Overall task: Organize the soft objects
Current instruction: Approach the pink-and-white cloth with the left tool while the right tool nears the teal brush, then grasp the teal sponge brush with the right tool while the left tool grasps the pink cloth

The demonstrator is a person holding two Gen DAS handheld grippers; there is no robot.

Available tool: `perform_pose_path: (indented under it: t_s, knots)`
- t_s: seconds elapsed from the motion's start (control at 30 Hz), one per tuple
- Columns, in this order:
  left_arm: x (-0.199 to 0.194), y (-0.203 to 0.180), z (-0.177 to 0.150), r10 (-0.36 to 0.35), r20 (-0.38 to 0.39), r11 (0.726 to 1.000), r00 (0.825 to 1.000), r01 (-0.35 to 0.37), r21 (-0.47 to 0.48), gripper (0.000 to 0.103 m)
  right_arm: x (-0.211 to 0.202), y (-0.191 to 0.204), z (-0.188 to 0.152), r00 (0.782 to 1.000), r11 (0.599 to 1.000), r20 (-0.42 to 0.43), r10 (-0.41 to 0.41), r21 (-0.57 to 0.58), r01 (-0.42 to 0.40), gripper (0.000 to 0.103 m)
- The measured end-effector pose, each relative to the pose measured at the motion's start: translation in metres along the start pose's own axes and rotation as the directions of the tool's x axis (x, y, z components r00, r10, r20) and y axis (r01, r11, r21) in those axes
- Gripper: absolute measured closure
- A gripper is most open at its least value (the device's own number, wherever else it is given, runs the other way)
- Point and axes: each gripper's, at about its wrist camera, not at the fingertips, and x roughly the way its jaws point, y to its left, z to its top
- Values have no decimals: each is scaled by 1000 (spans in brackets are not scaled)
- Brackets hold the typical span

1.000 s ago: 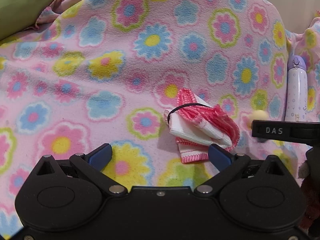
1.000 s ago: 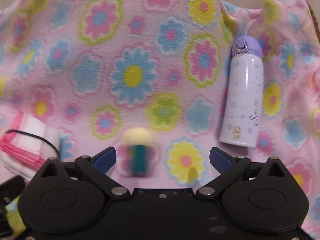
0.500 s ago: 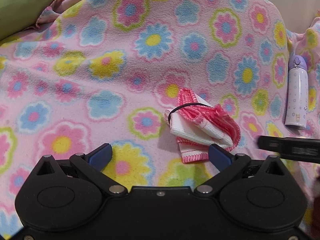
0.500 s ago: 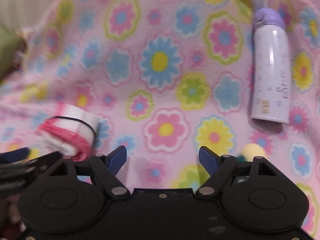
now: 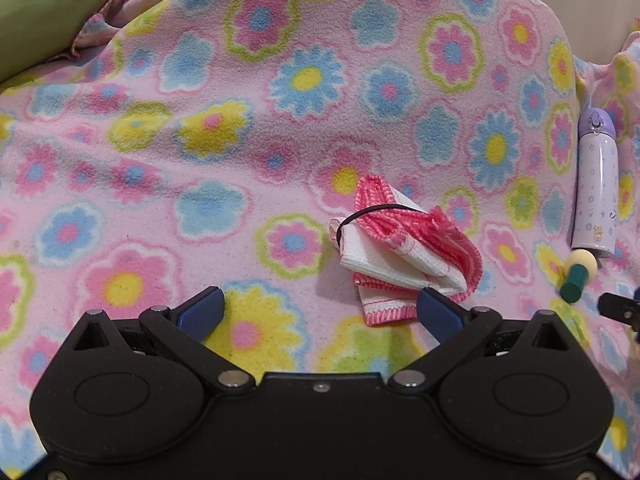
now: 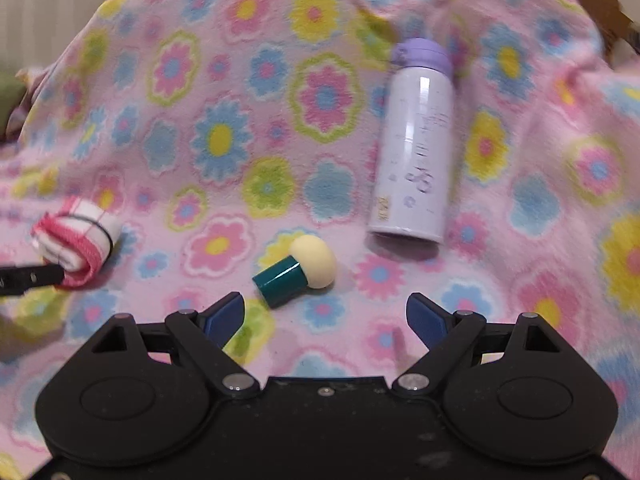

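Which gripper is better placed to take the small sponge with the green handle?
Right. The small sponge with the green handle lies just ahead of the opening right gripper; the left gripper faces the pink-edged folded cloth.

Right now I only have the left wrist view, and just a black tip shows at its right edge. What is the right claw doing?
Observer: The right claw is opening, with only the blanket between its fingers.
Operator: And the green-handled sponge?
Observer: The sponge lies just ahead of the claw, toward its left finger, untouched.
Operator: Does it touch the bottle?
Observer: No, the bottle lies clearly apart, with bare blanket between them.
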Motion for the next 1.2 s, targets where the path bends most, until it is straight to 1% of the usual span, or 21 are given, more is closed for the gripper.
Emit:
perform_pose_path:
  t_s: [0.13, 0.23, 0.3, 0.37, 0.43, 0.53, 0.6, 0.63, 0.7, 0.77, 0.83, 0.87, 0.93, 1.03, 1.1, 1.2]
  knots:
    - [0, 0, 0, 1, -1, 1000, 1000, -1, 1, 4, 16, 10, 3, 1000, 990, 2, 19, -137, -18, 16]
    - [0, 0, 1, 1, -1, 1000, 1000, -1, 1, 4, 23, 11, 7, 999, 980, 2, 41, -197, -40, 16]
    - [0, 0, 1, 1, -1, 1000, 1000, -1, 2, 4, 29, 7, 11, 998, 975, 2, 55, -215, -53, 18]
    - [1, -1, 1, 2, -3, 1000, 1000, -2, 3, 4, 36, 4, 16, 998, 974, -9, 70, -214, -70, 24]
    - [1, -1, 0, 3, -4, 1000, 1000, -3, 4, 4, 42, 0, 19, 994, 972, -27, 106, -206, -109, 30]
    - [1, -1, 0, 3, -4, 1000, 1000, -3, 4, 4, 45, 1, 20, 990, 964, -34, 141, -222, -144, 36]
    - [1, -1, 0, 4, -5, 1000, 1000, -4, 6, 4, 47, 4, 20, 986, 959, -40, 162, -229, -167, 38]
    - [1, 0, 0, 4, -5, 1000, 1000, -4, 6, 4, 48, 5, 20, 984, 957, -45, 171, -232, -177, 40]
    - [1, 0, 0, 4, -5, 1000, 1000, -4, 6, 4, 51, 9, 19, 983, 953, -62, 172, -243, -182, 44]
    - [1, 0, 0, 4, -5, 1000, 1000, -4, 6, 4, 51, 11, 20, 985, 959, -64, 159, -229, -169, 47]
    - [1, 0, 0, 4, -5, 1000, 1000, -4, 6, 4, 50, 9, 24, 984, 976, -74, 163, -132, -172, 47]
    - [2, 0, 0, 4, -5, 1000, 1000, -4, 7, 4, 47, 9, 26, 981, 979, -77, 180, -80, -186, 47]
    - [2, 0, 1, 4, -5, 1000, 1000, -4, 7, 4, 40, 16, 27, 976, 978, -74, 206, -15, -208, 47]
    - [1, -1, 1, 4, -5, 1000, 1000, -4, 7, 4, 32, 37, 26, 974, 976, -65, 218, 39, -216, 47]
    - [1, -1, 1, 4, -6, 1000, 1000, -4, 7, 4, 31, 53, 24, 978, 980, -67, 196, 34, -194, 47]
    - [1, -1, 1, 5, -6, 1000, 1000, -5, 8, 4, 36, 76, 13, 991, 989, -55, 121, -79, -125, 46]
